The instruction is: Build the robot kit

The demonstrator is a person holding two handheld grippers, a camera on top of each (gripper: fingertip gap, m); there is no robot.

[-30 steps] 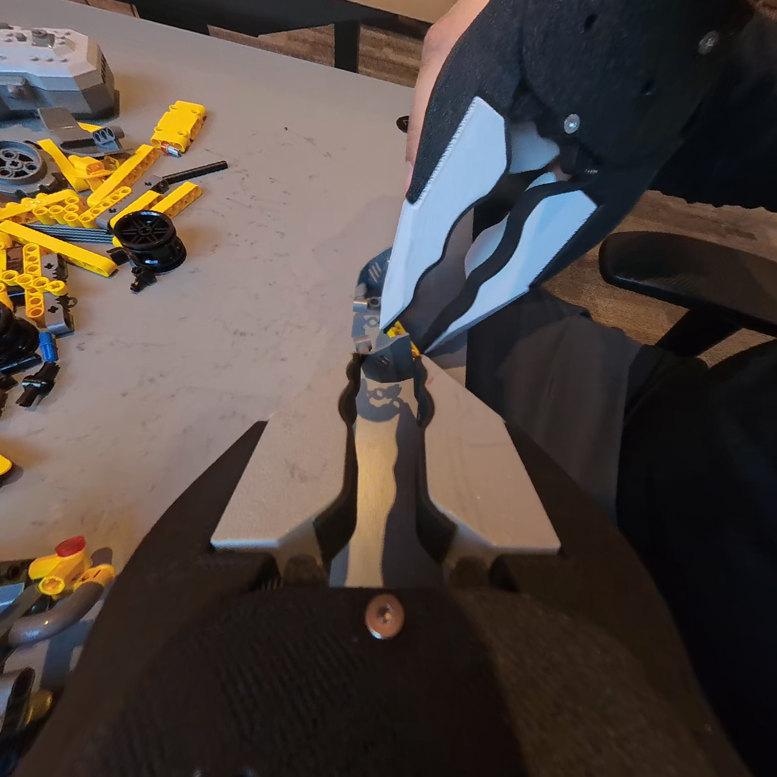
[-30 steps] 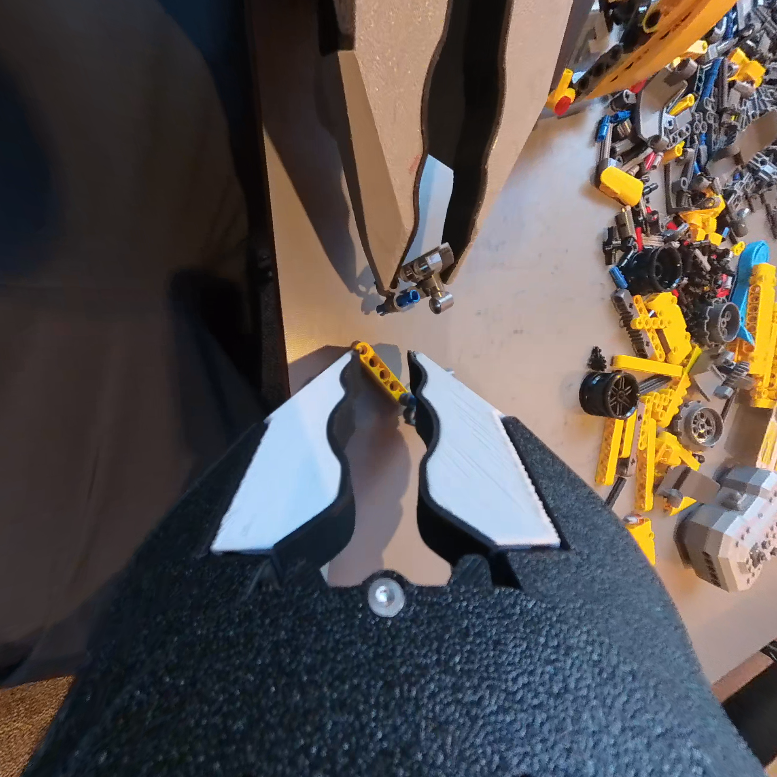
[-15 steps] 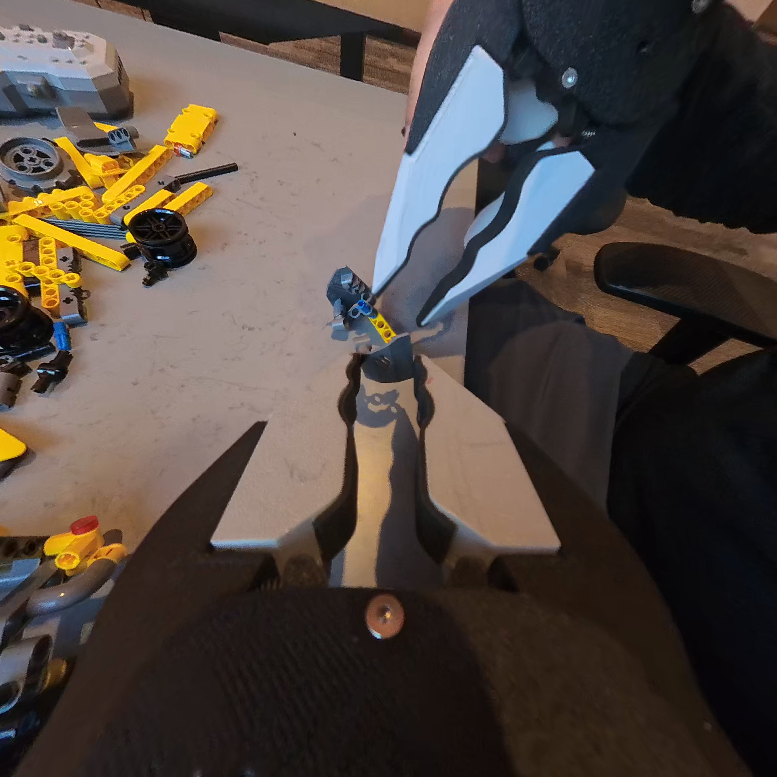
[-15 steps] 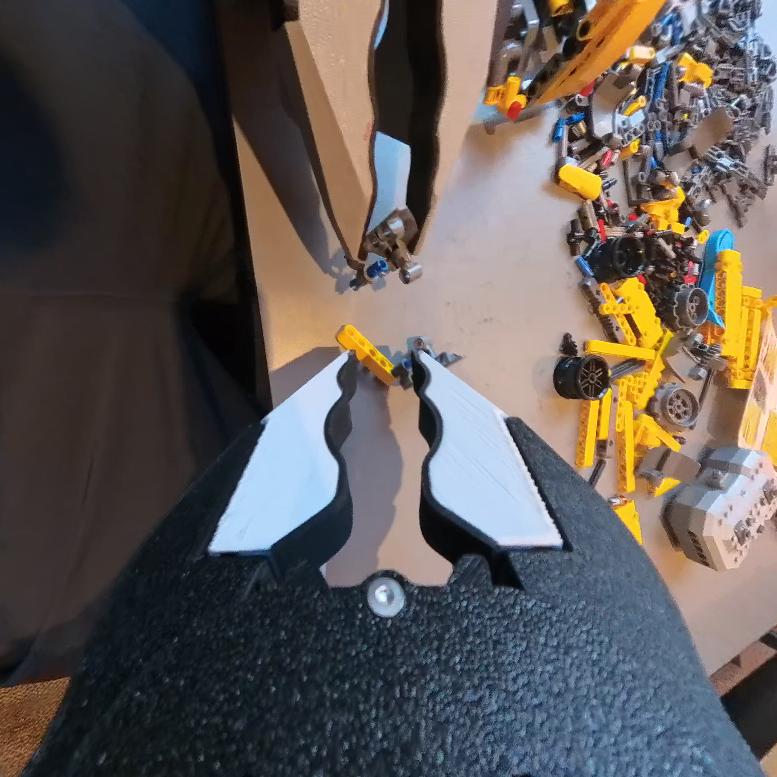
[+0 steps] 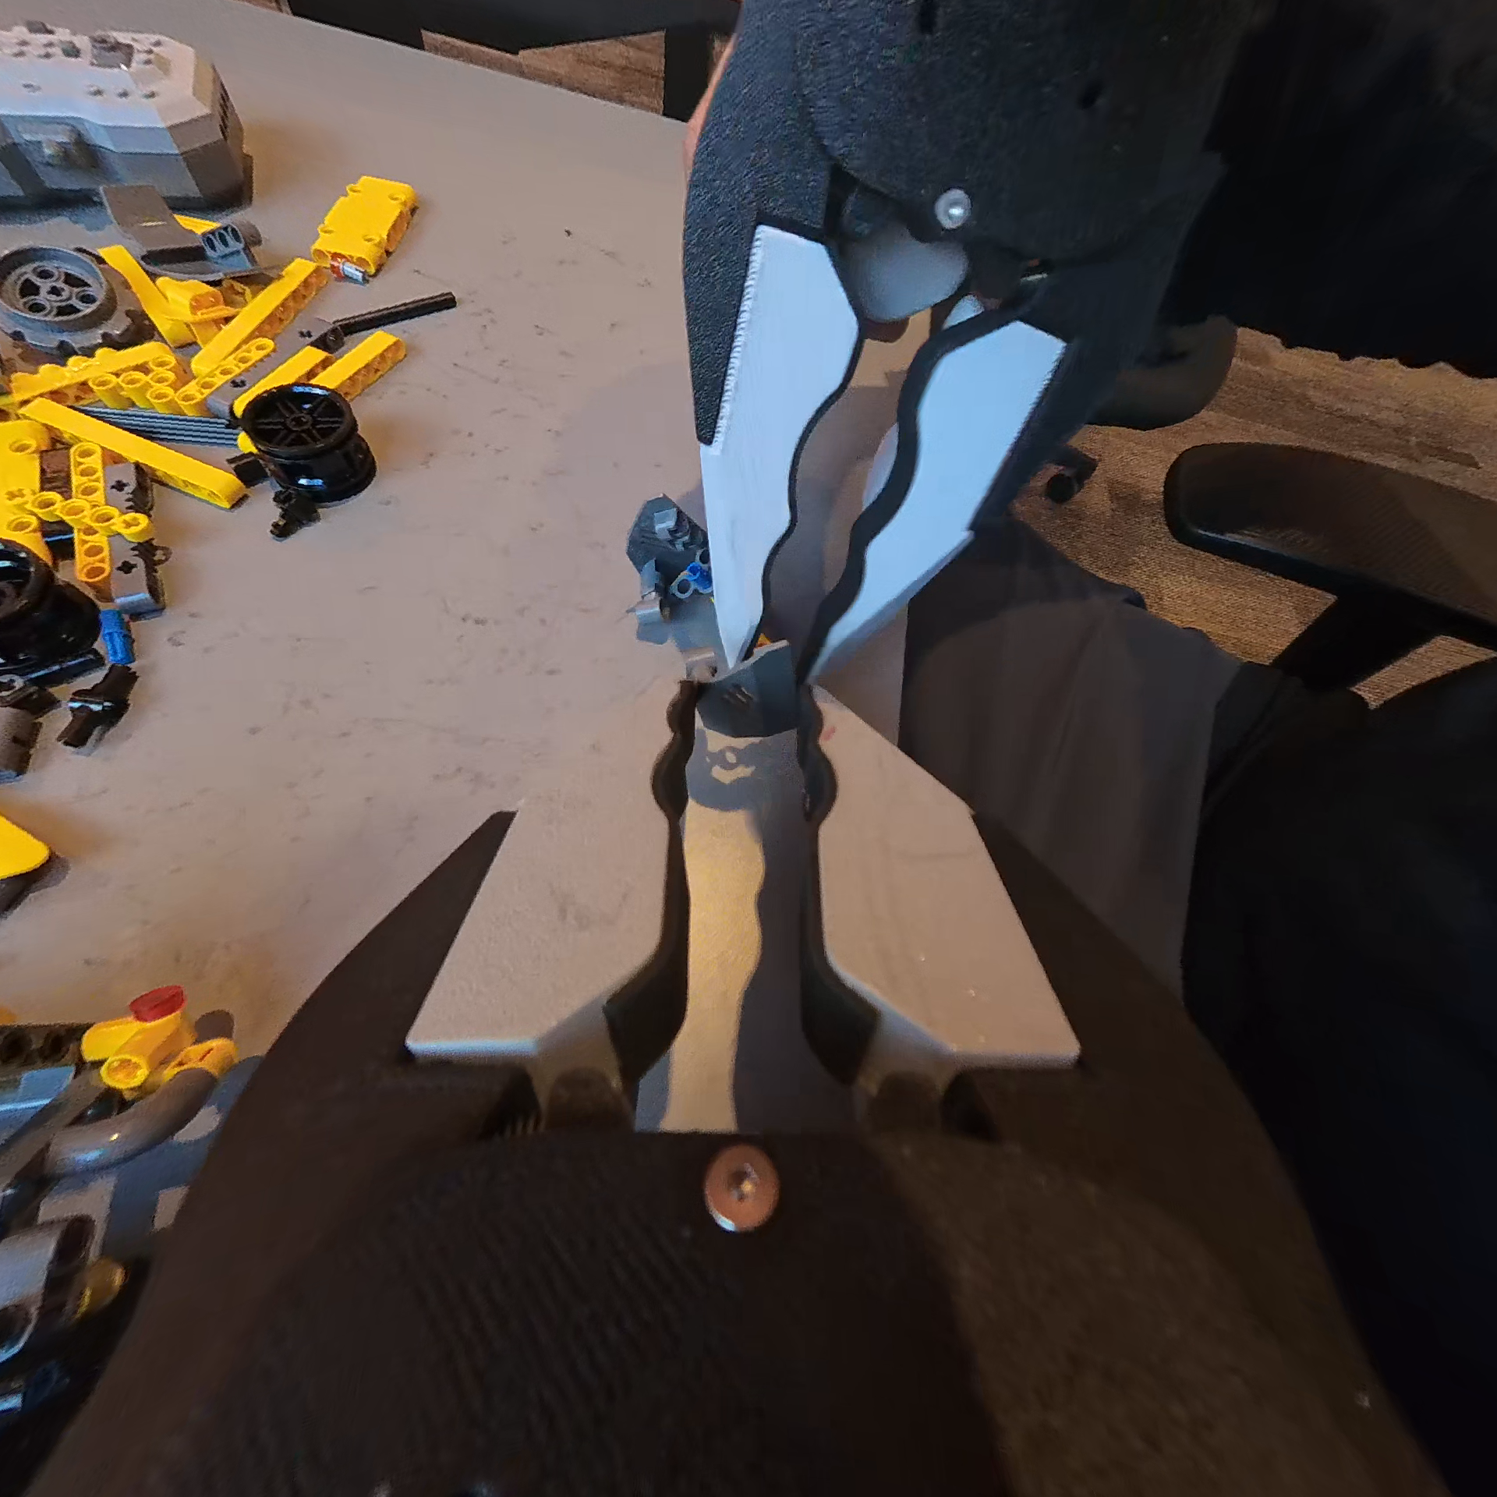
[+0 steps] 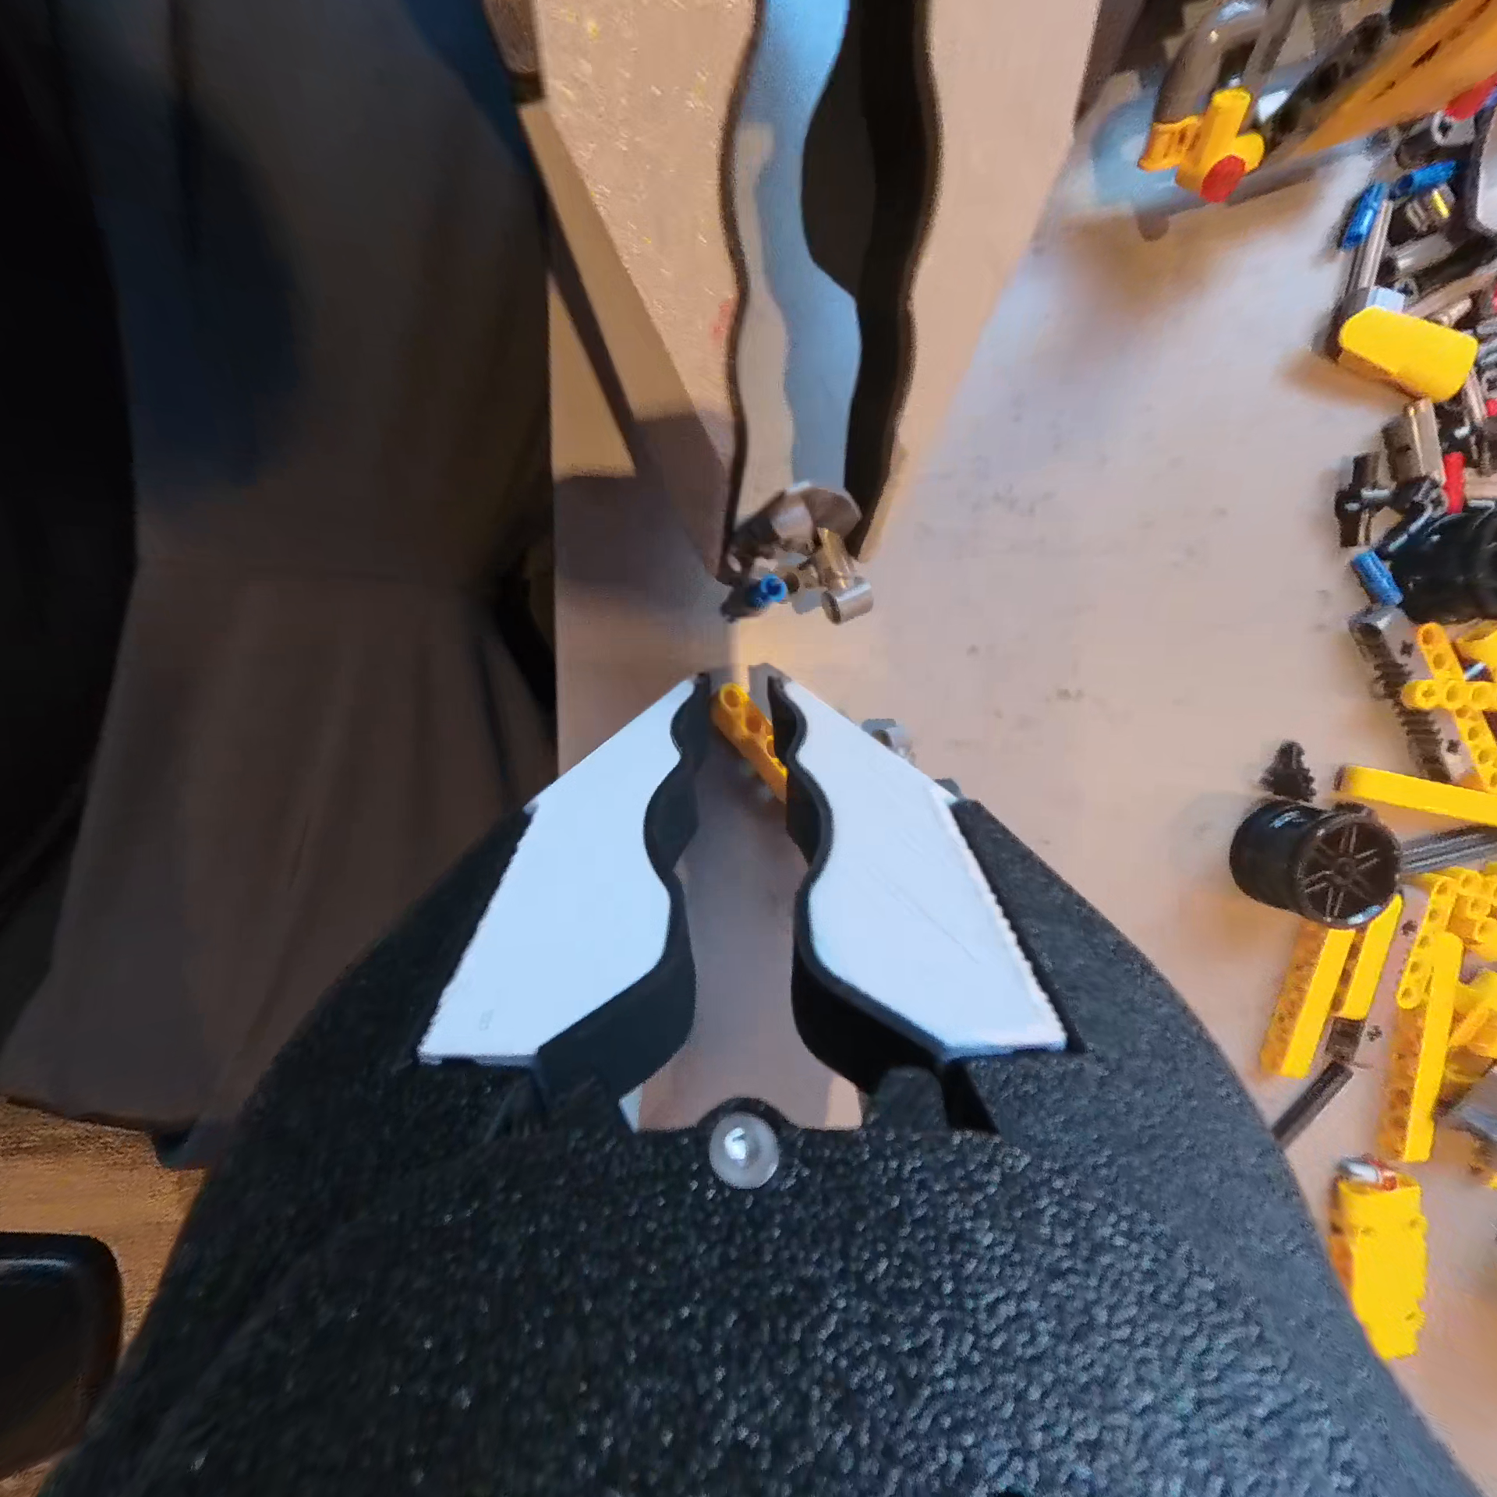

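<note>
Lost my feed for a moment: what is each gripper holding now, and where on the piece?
Left gripper pinches a small grey brick assembly at its near end. Right gripper pinches a yellow beam near its tip.

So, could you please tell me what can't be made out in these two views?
- Left wrist view: the yellow beam in the right gripper is hidden behind its fingers and the grey piece.
- Right wrist view: how the yellow beam joins the small grey parts beside it is hidden by the right finger.
- Right wrist view: the grey cluster in the left gripper is blurred.
- Both views: the brick pile is cut off by the frame edge.
</note>
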